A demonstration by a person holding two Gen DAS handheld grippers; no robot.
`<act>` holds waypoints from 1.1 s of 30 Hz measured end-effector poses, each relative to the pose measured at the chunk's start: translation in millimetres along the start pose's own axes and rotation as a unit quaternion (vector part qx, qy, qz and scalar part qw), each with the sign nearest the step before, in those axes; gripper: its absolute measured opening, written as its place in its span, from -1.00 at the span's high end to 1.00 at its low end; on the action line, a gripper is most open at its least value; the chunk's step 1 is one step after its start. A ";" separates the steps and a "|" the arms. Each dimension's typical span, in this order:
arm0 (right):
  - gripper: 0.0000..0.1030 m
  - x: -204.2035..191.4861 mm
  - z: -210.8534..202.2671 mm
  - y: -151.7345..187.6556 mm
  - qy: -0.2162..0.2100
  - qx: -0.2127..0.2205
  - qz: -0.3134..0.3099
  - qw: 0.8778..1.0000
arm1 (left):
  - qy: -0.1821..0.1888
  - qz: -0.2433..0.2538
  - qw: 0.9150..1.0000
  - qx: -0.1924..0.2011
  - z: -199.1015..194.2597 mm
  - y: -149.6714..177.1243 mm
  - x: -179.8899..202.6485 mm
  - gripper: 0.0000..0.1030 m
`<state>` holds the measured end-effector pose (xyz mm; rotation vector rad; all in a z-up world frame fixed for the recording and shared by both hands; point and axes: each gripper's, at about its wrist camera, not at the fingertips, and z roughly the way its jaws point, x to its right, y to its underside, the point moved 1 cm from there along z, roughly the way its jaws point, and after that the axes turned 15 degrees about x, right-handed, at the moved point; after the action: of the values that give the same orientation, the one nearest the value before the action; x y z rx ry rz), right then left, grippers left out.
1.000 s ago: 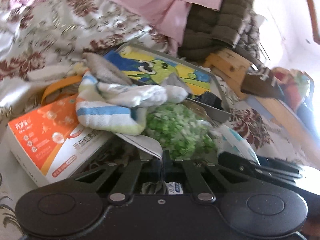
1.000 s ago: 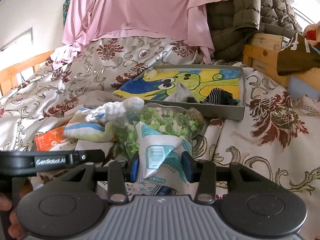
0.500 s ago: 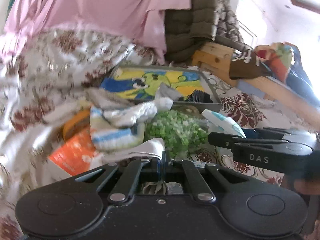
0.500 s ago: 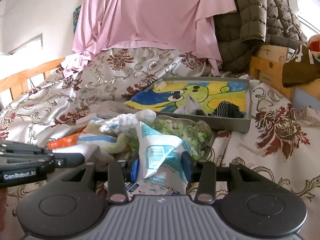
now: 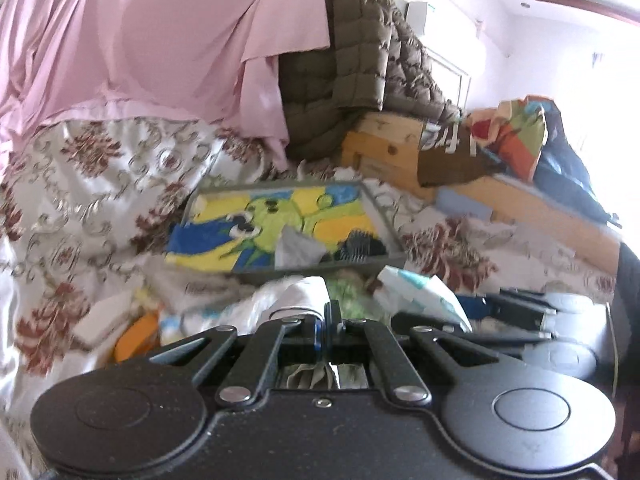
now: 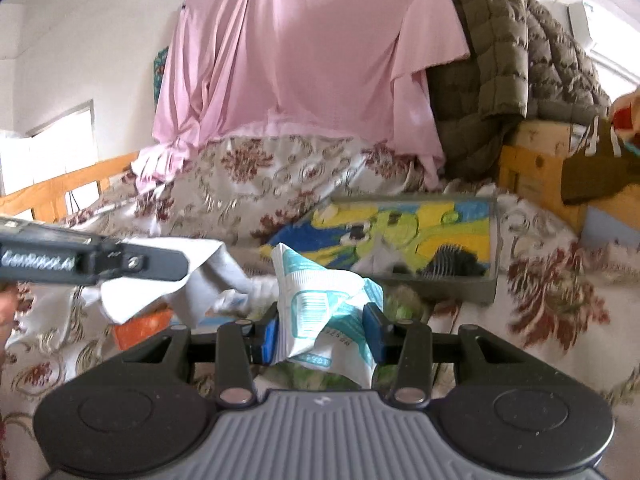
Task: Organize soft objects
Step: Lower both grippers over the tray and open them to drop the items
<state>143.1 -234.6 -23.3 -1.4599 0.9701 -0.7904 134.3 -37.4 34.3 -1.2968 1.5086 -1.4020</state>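
My left gripper (image 5: 329,312) is shut on a white cloth (image 5: 304,292) and holds it up above the pile on the bed. In the right wrist view that gripper (image 6: 176,268) comes in from the left with the cloth (image 6: 160,276) hanging from its tip. My right gripper (image 6: 322,330) is shut on a crumpled white-and-teal packet (image 6: 320,300), with a blurred bag of green pieces (image 6: 404,304) just behind it. Beyond lies a grey tray (image 6: 494,276) lined with a cartoon picture, holding a grey cloth (image 6: 380,256) and a dark striped sock (image 6: 452,260).
An orange box (image 6: 140,328) and a striped towel lie low on the flowered bedspread (image 6: 248,184). A pink sheet (image 6: 304,60) and an olive quilted jacket (image 6: 500,52) hang behind. A wooden bed frame (image 6: 528,160) runs along the right.
Both grippers have risen. The left one has rolled and lifted the white cloth off the pile, which now sits lower in its view. The right one still grips the packet.
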 end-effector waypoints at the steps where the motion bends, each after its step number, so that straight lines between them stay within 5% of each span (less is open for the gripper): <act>1: 0.10 3.9 2.7 -4.9 0.007 0.005 0.002 1.000 | 0.003 0.002 1.000 0.004 8.0 -6.2 0.9 0.98; 8: 0.10 49.3 59.5 -34.1 0.040 0.045 0.006 0.998 | 0.017 -0.004 0.999 0.033 99.6 -46.3 9.4 0.97; 19: 0.08 144.7 166.4 -28.1 0.069 0.021 0.141 0.987 | -0.024 -0.095 0.995 -0.001 257.3 -73.1 -10.0 0.96; 28: -0.05 171.5 203.7 0.4 0.060 -0.037 0.216 0.974 | -0.053 -0.155 0.985 -0.055 315.7 -43.4 -16.8 0.92; 33: -0.15 175.7 208.7 8.4 0.066 -0.056 0.219 0.972 | -0.092 -0.193 0.972 -0.094 324.1 -21.6 -34.0 0.71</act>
<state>404.0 -302.4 -65.6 -1.2322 1.3980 -0.5159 453.3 -94.5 -6.2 -1.8642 1.3344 -1.3463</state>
